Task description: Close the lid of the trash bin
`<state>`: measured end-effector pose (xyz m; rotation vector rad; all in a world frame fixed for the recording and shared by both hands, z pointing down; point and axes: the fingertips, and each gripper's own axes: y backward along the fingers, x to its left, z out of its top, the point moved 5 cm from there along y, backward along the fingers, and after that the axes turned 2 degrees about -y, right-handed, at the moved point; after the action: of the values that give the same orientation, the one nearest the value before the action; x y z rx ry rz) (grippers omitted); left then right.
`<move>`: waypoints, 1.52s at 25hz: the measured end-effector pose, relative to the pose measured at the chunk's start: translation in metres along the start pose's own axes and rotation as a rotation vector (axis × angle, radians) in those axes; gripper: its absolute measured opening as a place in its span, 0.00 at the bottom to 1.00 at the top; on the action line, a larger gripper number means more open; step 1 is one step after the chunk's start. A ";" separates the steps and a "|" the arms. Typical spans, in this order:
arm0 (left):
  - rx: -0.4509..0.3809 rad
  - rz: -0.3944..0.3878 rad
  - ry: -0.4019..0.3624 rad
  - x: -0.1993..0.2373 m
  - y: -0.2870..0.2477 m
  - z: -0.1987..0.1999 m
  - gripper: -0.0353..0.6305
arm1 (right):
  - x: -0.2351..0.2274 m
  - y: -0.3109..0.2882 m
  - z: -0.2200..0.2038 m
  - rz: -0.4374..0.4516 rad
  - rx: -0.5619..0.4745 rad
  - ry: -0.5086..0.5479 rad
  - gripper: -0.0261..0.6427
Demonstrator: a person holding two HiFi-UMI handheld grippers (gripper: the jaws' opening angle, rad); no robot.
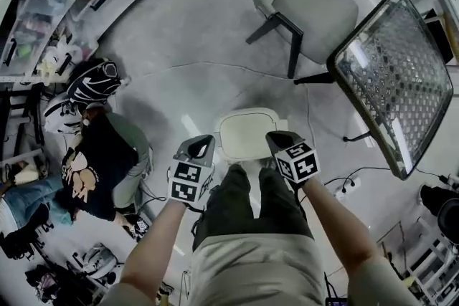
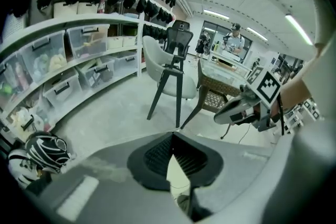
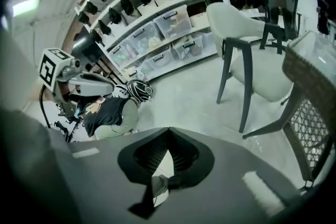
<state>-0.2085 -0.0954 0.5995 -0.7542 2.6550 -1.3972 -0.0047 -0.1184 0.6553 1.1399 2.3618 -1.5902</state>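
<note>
Left gripper (image 1: 201,147) and right gripper (image 1: 281,142) both pinched shut, empty; trash bin (image 1: 247,134) sits between them.

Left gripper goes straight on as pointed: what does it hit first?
Likely the grey chair, at its dark legs. The floor before them looks free. Depth is unclear, so treat that as a guess.

The white trash bin (image 1: 224,127) is standing upright on the grey floor (image 1: 186,32). Its rounded-rectangle lid (image 1: 249,136) is lying flat on top, appearing closed and facing straight up.
</note>
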 end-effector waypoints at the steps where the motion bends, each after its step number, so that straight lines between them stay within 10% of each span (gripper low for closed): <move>1: -0.020 0.004 -0.010 -0.003 0.010 0.013 0.06 | 0.005 0.018 0.008 -0.002 -0.019 0.013 0.04; 17: -0.331 0.047 -0.226 -0.076 0.174 0.176 0.06 | 0.105 0.250 0.096 -0.026 -0.337 0.190 0.04; 26: -0.425 0.089 -0.404 -0.112 0.222 0.216 0.06 | 0.123 0.318 0.131 -0.005 -0.469 0.251 0.04; 38: -0.486 0.120 -0.429 -0.116 0.248 0.222 0.06 | 0.135 0.341 0.157 -0.008 -0.577 0.302 0.04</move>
<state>-0.1465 -0.0958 0.2522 -0.7969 2.6363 -0.4819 0.0545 -0.1116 0.2608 1.2836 2.7315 -0.6738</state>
